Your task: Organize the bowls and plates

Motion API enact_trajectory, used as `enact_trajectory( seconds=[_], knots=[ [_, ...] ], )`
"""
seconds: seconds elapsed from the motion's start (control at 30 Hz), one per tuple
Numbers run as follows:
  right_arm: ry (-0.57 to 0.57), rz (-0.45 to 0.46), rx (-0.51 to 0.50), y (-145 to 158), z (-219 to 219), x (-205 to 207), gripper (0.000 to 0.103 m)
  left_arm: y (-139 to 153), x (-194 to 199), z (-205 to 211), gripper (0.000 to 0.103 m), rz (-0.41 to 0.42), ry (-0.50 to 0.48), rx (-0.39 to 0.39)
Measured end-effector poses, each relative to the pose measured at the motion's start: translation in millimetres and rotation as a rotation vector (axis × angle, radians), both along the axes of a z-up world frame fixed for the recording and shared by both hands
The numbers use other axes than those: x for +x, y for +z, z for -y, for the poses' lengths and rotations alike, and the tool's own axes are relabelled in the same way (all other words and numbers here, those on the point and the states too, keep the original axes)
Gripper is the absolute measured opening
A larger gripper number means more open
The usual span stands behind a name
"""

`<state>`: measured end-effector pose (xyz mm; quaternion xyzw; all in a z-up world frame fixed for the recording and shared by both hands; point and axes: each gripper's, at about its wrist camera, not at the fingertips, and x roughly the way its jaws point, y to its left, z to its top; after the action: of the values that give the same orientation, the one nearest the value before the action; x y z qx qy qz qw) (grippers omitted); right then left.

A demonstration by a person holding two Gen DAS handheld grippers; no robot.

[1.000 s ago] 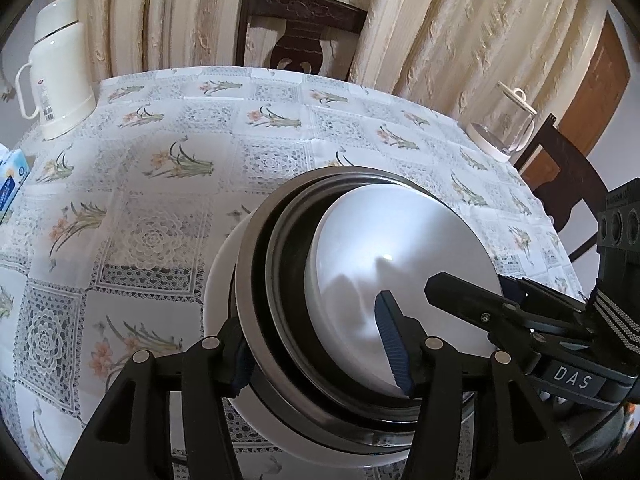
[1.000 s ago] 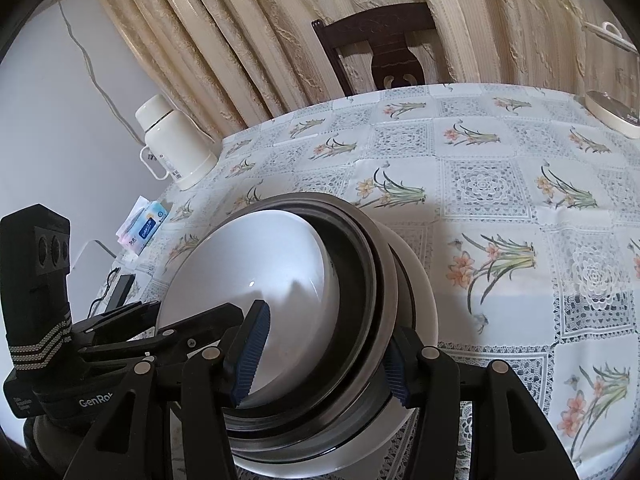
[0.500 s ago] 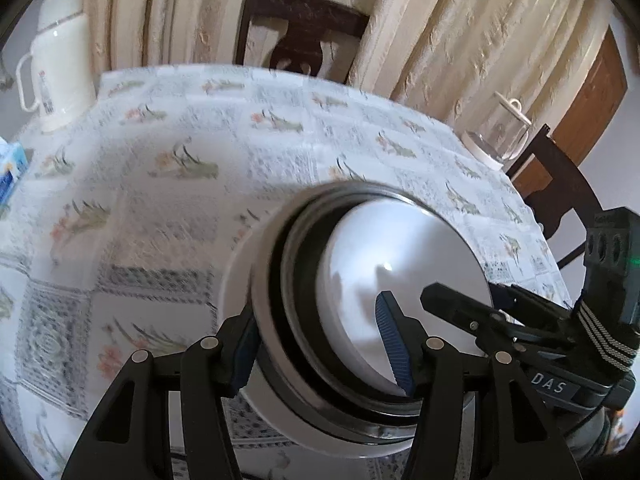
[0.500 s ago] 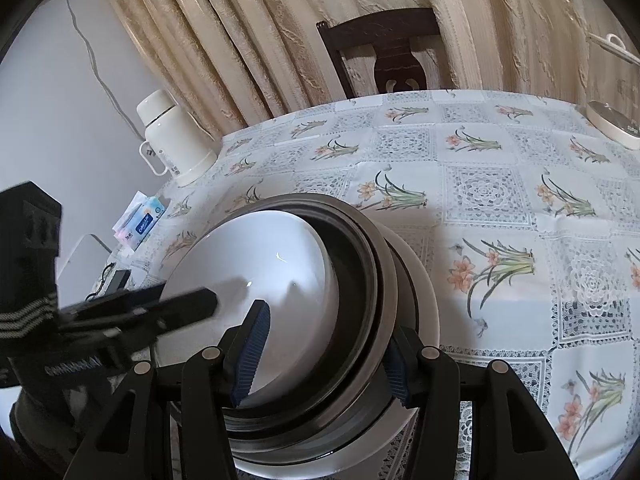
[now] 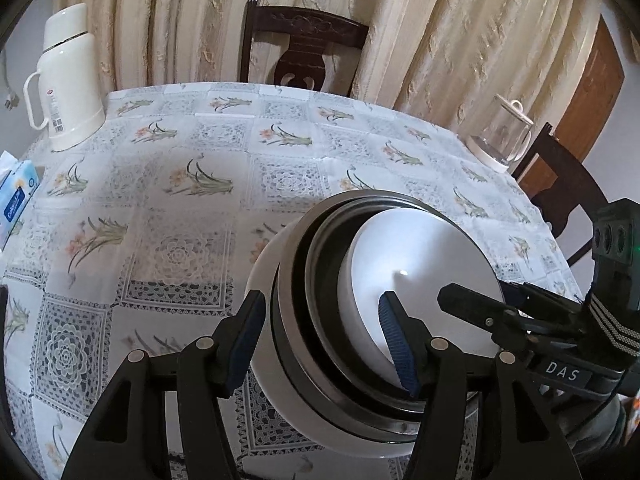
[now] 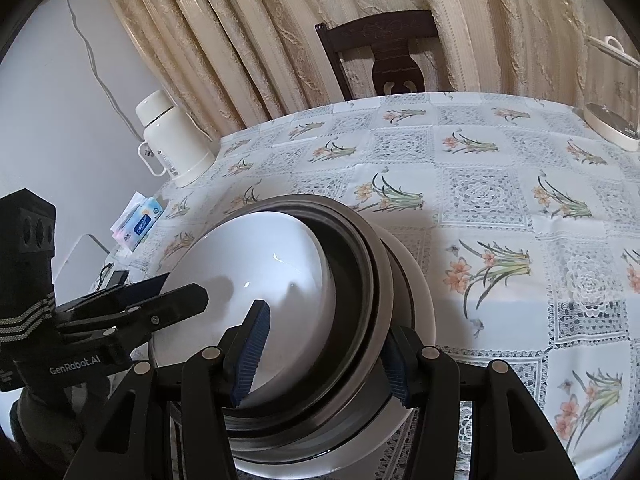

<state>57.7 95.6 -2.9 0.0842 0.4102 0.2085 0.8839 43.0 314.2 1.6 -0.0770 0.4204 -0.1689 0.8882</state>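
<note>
Clearly, from the left wrist view: the left gripper (image 5: 322,334) straddled the left rim of a nested stack (image 5: 372,320), one pad outside the white outer bowl (image 5: 266,280), the other inside on the white inner bowl (image 5: 420,264). Jaws stood wide and seemed closed on the stack's wall; firmness of contact could not be told. Right gripper (image 5: 472,308) reached in over the opposite rim. Stack sat near the table's (image 5: 180,200) front edge, apparently lifted and tilted.

Right wrist view: right gripper (image 6: 326,350) mirrored this on the right rim, one pad inside, one outside. Both tongs equally near; the stack lay between them.

Count: one stack, two white bowls, at least two dark metal bowls (image 6: 360,264) between, exact number unclear. One thermos (image 6: 172,140), one tissue pack (image 6: 140,226), one glass kettle (image 5: 506,136).
</note>
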Motion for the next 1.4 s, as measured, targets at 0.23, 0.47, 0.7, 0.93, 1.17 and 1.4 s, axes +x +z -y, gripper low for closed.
enact_trajectory(
  seconds=[0.23, 0.47, 0.7, 0.93, 1.17, 1.4],
  knots=[
    [0.001, 0.003, -0.011, 0, 0, -2, 0.056, -2, -3, 3, 0.060, 0.003, -0.015, 0.005],
    [-0.005, 0.001, -0.014, -1, 2, -4, 0.056, -3, -6, 11, 0.060, 0.005, -0.038, 0.012],
    [-0.005, 0.001, -0.020, 0, 2, -7, 0.056, -6, -7, 15, 0.060, 0.000, -0.049, 0.017],
    [-0.010, 0.004, -0.010, 3, 3, -5, 0.056, -6, -9, 18, 0.060, -0.004, -0.061, 0.018],
    [-0.016, 0.006, 0.049, 3, 9, -9, 0.056, -4, -10, 13, 0.062, 0.002, -0.044, 0.012],
    [-0.043, 0.045, 0.078, 7, 15, -14, 0.059, 4, -14, -8, 0.068, 0.064, 0.037, 0.018]
  ],
)
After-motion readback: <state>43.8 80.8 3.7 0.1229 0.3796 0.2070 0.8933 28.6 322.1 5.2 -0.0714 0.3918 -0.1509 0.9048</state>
